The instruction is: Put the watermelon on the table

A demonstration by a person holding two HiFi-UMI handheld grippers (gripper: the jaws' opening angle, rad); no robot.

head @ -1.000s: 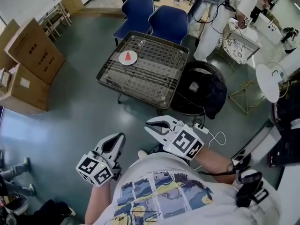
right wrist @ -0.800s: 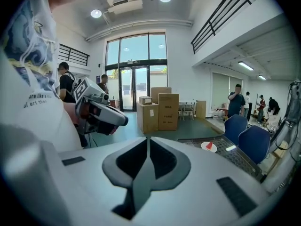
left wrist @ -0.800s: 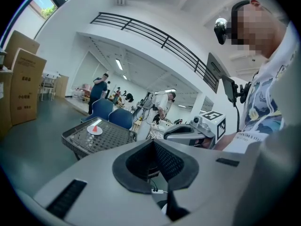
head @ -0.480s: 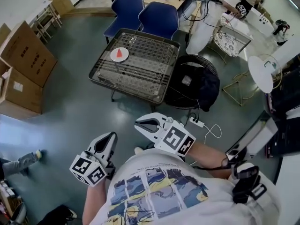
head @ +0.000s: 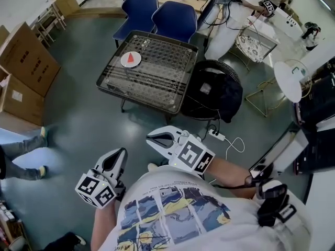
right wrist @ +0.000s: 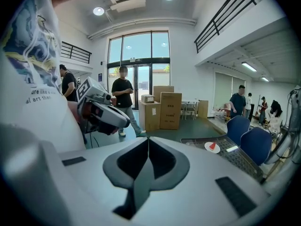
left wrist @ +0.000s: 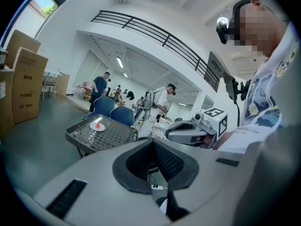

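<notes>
A red watermelon slice point(head: 131, 58) lies on a small white plate point(head: 131, 61) at the far left corner of a dark mesh-topped table point(head: 152, 80), well ahead of me. The left gripper view also shows the slice point(left wrist: 98, 124), as does the right gripper view point(right wrist: 212, 146). My left gripper point(head: 119, 153) hangs low by my body, shut and empty. My right gripper point(head: 153, 139) is held in front of my chest, jaws closed together with nothing in them. Both are far short of the table.
Two blue chairs point(head: 157, 12) stand behind the table. A black bag point(head: 214, 93) fills a round seat at its right. Cardboard boxes point(head: 26, 61) line the left wall. A power strip point(head: 217, 136) with white cable lies on the floor. A passer-by's legs point(head: 21, 153) are at left.
The table has slid slightly up and left in the head view. A person's legs have walked further into the left edge. Both grippers stay shut and hardly shift.
</notes>
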